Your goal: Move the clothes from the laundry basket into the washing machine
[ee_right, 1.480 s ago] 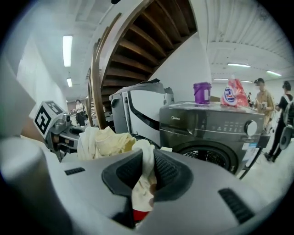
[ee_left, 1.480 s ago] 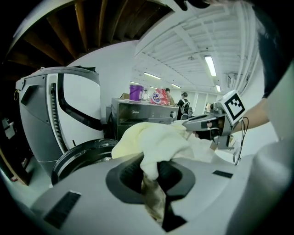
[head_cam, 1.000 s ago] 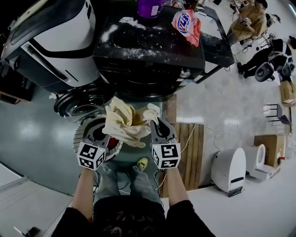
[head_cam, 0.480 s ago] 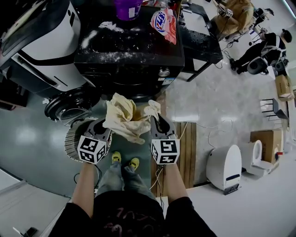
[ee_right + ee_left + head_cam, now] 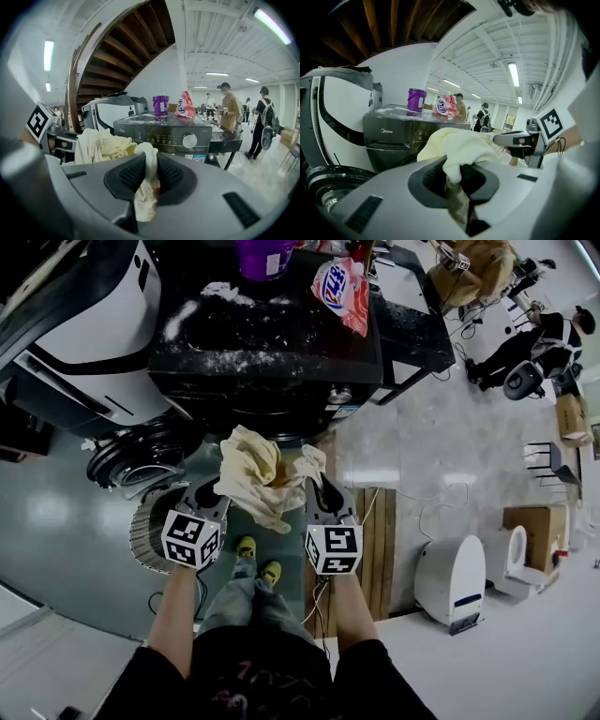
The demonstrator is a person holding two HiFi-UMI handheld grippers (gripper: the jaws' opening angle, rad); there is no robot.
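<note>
Garment (image 5: 251,472), one; two grippers, left gripper (image 5: 216,495) and right gripper (image 5: 317,487), fingers clamped on it

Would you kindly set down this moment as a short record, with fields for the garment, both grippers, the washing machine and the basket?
garment: pale yellow cloth, lifted and bunched between both grippers
left gripper: fingers shut on the cloth
right gripper: fingers shut on another part of the cloth
washing machine: dark, straight ahead, round door swung open at its left
laundry basket: below the left gripper in the head view
on machine top: purple tub, detergent bag
</note>
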